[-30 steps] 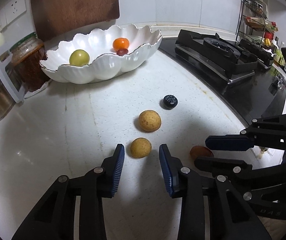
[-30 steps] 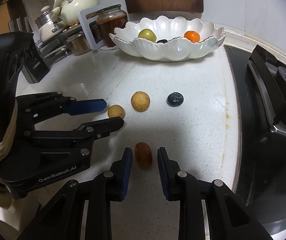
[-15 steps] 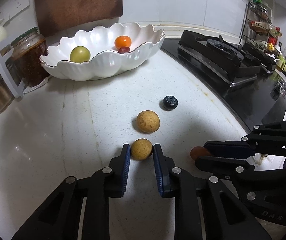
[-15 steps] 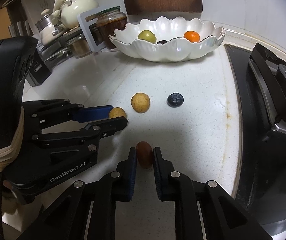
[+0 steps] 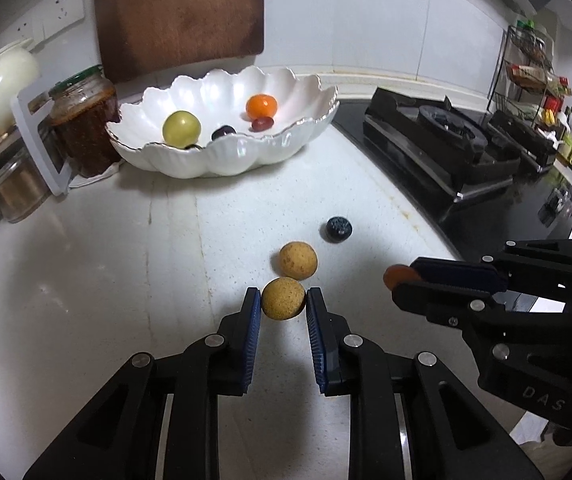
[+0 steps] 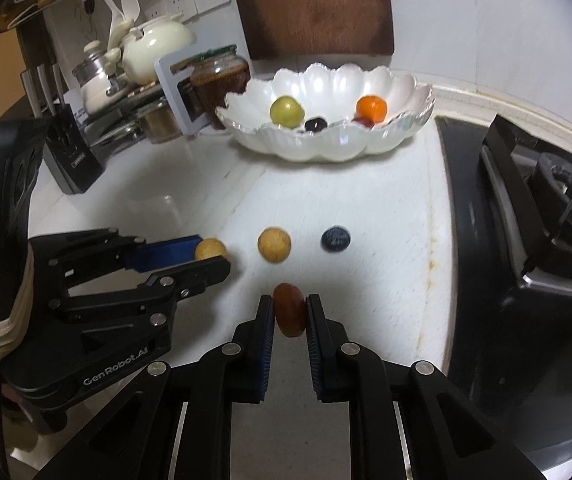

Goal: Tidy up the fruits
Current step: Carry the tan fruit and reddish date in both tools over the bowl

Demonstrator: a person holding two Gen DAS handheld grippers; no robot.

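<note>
My left gripper (image 5: 283,307) is shut on a tan round fruit (image 5: 282,298), lifted off the white counter; it also shows in the right wrist view (image 6: 209,249). My right gripper (image 6: 290,314) is shut on a brown oval fruit (image 6: 289,315), seen partly in the left wrist view (image 5: 396,275). A second tan fruit (image 5: 298,260) (image 6: 273,244) and a blueberry (image 5: 338,229) (image 6: 336,238) lie on the counter ahead. The white scalloped bowl (image 5: 245,152) (image 6: 326,148) at the back holds a green fruit (image 5: 181,129), an orange one (image 5: 261,105) and two dark ones.
A black gas stove (image 5: 446,140) (image 6: 534,216) borders the counter on the right. A jar (image 5: 83,124), a white frame and a teapot (image 6: 153,48) stand left of the bowl. A knife block (image 6: 69,156) is at the left. A wooden board (image 5: 181,12) leans on the wall.
Both grippers closed on their fruits, the left on the tan one, the right on the brown one, and both have lifted them off the counter.
</note>
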